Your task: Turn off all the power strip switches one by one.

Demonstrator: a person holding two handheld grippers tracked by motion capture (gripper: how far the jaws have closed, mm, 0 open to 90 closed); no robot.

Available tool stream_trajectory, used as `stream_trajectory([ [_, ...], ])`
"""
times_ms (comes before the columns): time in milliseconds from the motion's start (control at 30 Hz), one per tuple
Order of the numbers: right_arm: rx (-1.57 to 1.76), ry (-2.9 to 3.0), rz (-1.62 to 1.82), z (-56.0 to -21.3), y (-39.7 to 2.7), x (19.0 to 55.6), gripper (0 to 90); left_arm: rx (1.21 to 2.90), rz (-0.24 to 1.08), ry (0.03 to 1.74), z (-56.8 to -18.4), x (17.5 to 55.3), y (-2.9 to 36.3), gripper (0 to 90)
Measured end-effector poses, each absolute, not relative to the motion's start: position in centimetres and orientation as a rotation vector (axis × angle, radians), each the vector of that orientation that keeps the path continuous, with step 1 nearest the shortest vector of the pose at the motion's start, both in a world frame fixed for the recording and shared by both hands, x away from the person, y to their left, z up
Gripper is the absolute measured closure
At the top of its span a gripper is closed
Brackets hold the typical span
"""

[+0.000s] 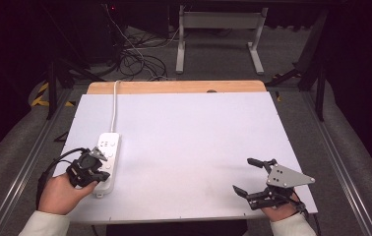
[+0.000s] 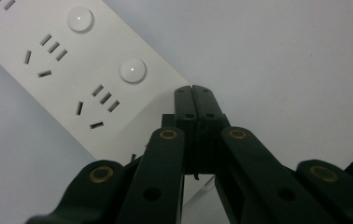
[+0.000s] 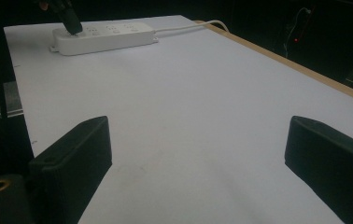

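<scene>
Work in hand: we press on the power strip with the left gripper; it looks like we switch one of its round buttons.
Power strip: it lies flat on the white counter, near the left edge and close to the person's side, with its white cable going away toward the far wooden edge.
Left gripper: its jaws are clenched together with nothing between them. In the left gripper view the closed tip is over the near edge of the strip, just beside one round button. From the right gripper view it seems to touch the top of the strip at its near end.
Right gripper: it is released, jaws wide apart and empty, low over the counter at the near right side, well apart from the strip.
Progress: we judge that the reaching is done and the pressing is at its beginning or in the middle. We cannot tell if a button is already pushed.
What is left: probably to finish the press, then to lift the left gripper away.
</scene>
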State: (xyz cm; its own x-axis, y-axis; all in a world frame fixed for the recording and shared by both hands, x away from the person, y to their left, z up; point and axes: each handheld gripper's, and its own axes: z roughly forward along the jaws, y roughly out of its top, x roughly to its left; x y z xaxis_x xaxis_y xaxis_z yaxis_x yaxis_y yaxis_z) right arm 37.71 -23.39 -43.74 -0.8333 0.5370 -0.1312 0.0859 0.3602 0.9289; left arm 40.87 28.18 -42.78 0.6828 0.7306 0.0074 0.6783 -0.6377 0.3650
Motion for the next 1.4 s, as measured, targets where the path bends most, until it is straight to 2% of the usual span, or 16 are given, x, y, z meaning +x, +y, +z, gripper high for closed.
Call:
stream_trajectory([
  [767,0.533,2.219,1.474,-43.8,-23.3,37.7,8.0,2.565,0.275,1.120,-43.3,40.4,27.8,90.0],
  [1133,0.530,2.222,1.474,-43.8,-23.3,37.6,8.0,2.535,0.258,1.141,-43.5,40.5,28.1,90.0],
  [1400,0.532,2.227,1.476,-43.9,-23.2,37.9,8.0,2.387,0.332,1.094,-41.7,40.3,28.6,90.0],
])
